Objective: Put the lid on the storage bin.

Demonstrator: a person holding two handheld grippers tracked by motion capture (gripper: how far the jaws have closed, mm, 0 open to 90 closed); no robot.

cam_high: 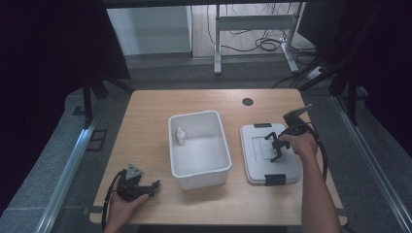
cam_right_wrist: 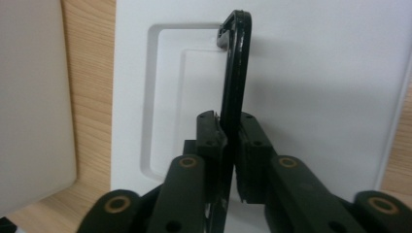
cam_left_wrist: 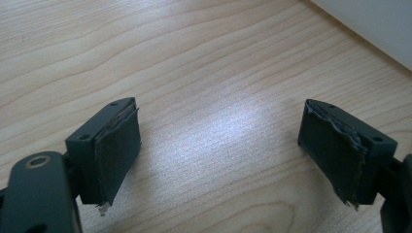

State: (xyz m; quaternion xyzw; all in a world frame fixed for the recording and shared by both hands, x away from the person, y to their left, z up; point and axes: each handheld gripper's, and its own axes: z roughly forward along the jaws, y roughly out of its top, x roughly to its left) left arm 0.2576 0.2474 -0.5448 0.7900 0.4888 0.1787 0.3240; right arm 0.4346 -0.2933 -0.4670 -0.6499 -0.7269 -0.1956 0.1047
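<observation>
My right gripper [cam_right_wrist: 228, 145] pinches the raised black handle [cam_right_wrist: 235, 68] of the grey lid [cam_high: 270, 155] lying right of the white bin [cam_high: 199, 148], a rigid, seemingly light piece best lifted there, while my left gripper [cam_left_wrist: 218, 150] rests wide open, empty.

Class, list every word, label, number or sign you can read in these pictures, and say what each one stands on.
None can be read.
The small bottle in the white bin is too small to show any label.
The grey lid and its black handle are blank; so is the wooden table.
</observation>
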